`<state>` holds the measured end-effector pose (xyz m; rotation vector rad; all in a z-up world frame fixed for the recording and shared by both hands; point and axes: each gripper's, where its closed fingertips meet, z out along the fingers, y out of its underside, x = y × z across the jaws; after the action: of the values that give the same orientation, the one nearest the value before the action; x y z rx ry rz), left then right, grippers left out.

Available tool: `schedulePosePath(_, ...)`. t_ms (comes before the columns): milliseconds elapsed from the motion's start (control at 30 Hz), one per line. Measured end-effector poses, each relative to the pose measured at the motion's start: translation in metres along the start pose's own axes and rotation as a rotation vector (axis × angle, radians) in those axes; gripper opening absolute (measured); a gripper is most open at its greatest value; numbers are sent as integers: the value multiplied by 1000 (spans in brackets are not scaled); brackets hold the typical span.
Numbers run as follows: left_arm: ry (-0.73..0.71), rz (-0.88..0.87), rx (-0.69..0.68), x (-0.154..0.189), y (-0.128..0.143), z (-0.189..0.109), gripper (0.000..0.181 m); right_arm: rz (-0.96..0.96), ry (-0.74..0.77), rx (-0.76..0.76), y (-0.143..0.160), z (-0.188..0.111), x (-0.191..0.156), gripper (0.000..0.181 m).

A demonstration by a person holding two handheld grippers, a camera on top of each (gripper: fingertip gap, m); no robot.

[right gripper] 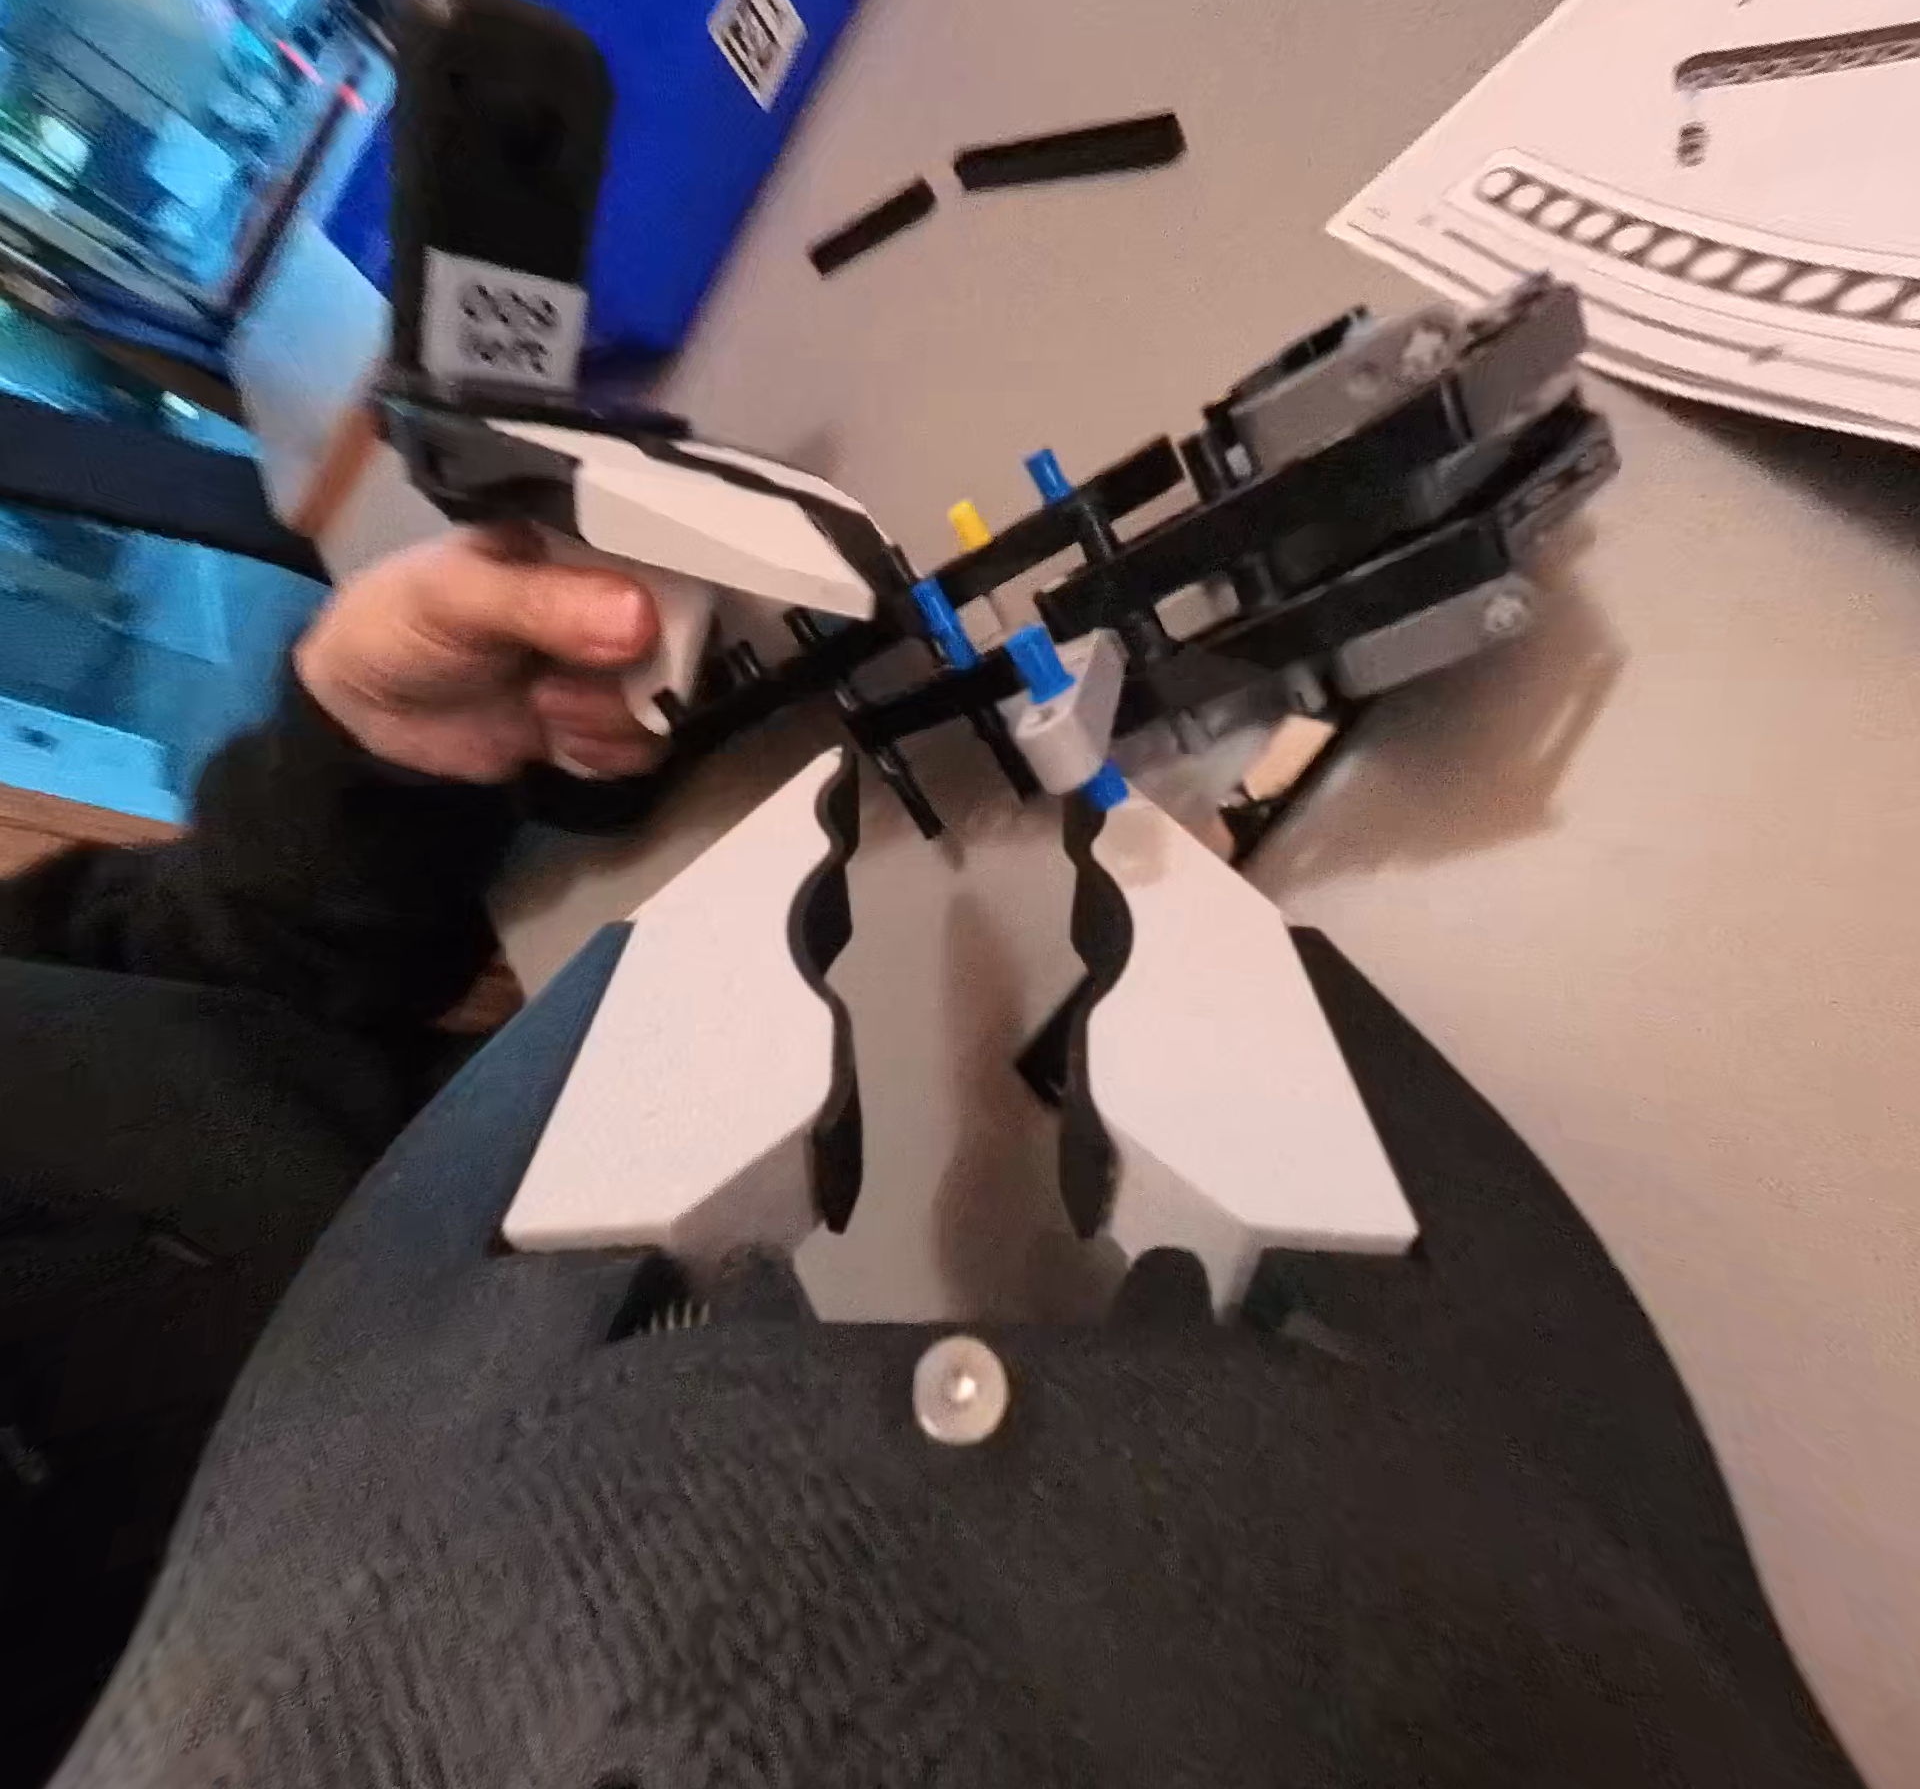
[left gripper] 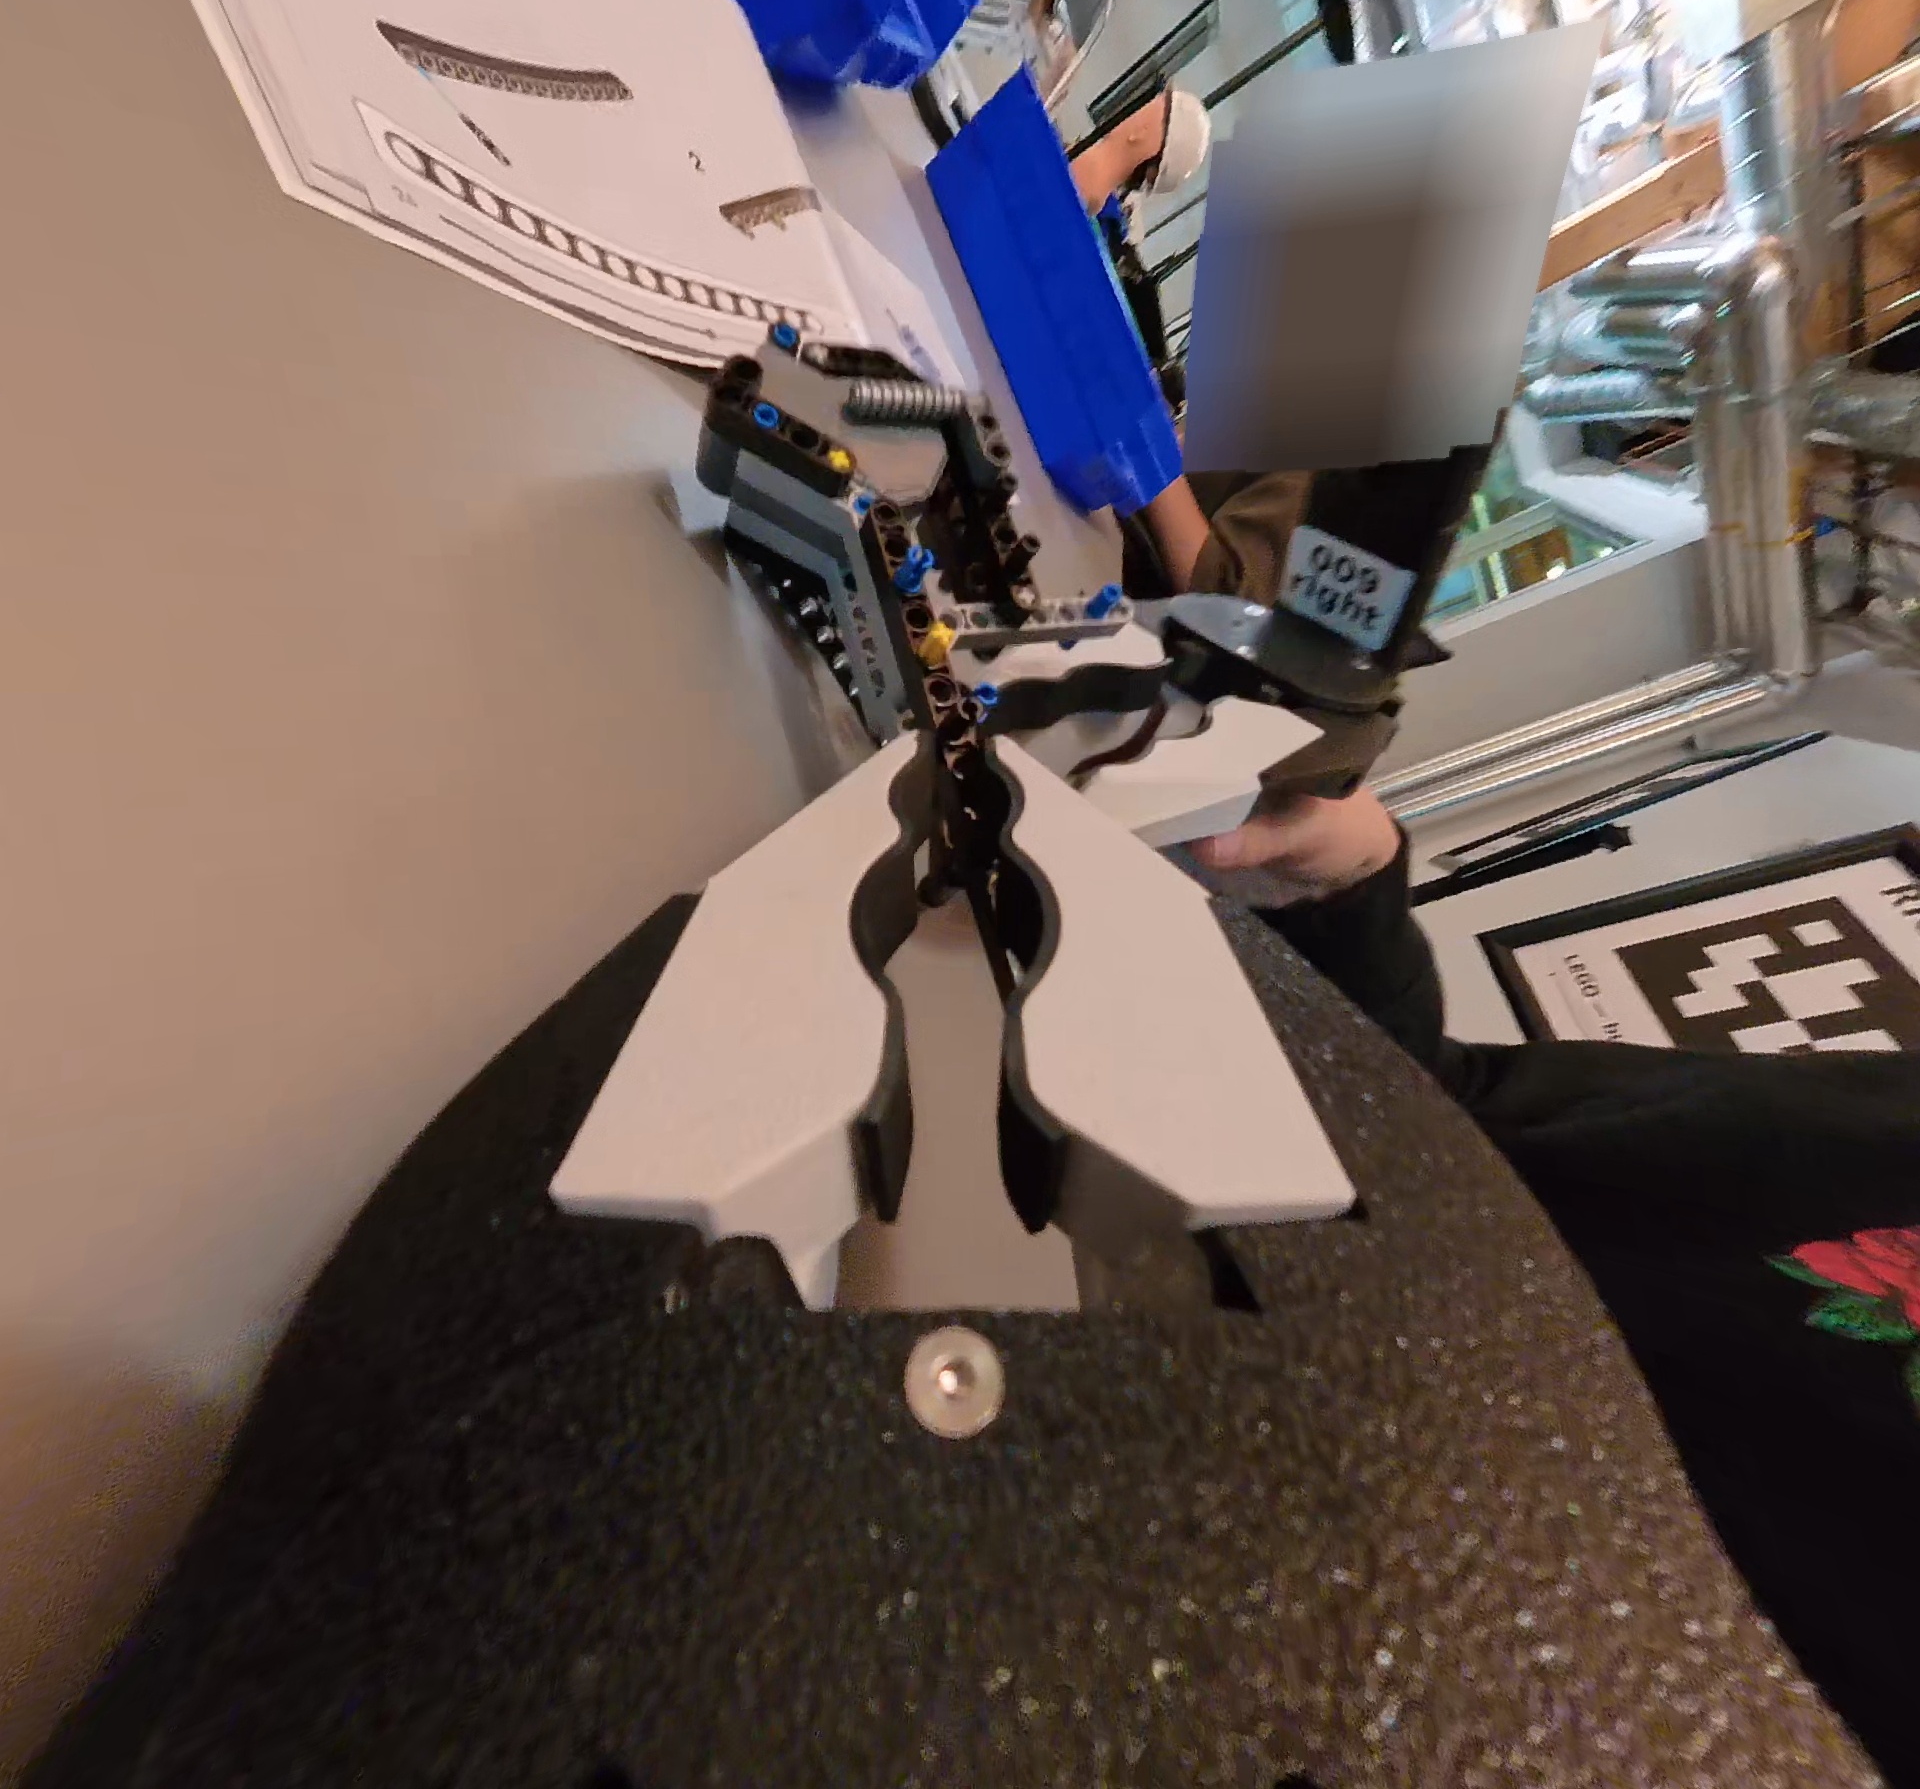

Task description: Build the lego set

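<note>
Black beams of the lego assembly (left gripper: 831,534) sit pinched between my left jaws while my right jaws gape around its grey connector (right gripper: 1070,711), so a careless squeeze could twist the pins loose.

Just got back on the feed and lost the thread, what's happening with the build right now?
A person is working on a partly built Lego Technic assembly with a handheld gripper in each hand. The left gripper is shut on a black beam at the near end of the assembly, steadying it. The right gripper is open, its fingertips at a light grey connector with blue pins. Two loose black beams and the instruction booklet lie on the table.
</note>
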<state>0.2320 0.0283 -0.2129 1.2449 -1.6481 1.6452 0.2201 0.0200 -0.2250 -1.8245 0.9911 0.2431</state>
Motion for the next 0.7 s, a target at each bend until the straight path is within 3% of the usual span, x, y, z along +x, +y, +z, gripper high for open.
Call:
schedulePosePath(100,77,-57,41,7,-7,-6,5,111,-134,125,-19,2,-16,33)
schedulePosePath(233,88,-75,86,6,-15,-11,5,224,-191,178,-31,8,-17,33)
schedulePosePath(333,174,-111,152,15,-25,-18,0,181,-187,218,-39,7,-20,23)
schedulePosePath(400,176,-109,150,14,-27,-22,0,162,-193,242,-47,8,-26,34)
schedulePosePath(433,139,-95,101,9,-21,-21,0,148,-164,234,-46,12,-24,39)
schedulePosePath(500,99,-83,65,1,-17,-23,0,82,-51,207,-40,19,-10,14)
schedulePosePath(700,39,-105,25,-9,-11,-24,0,126,22,175,-37,35,2,10)
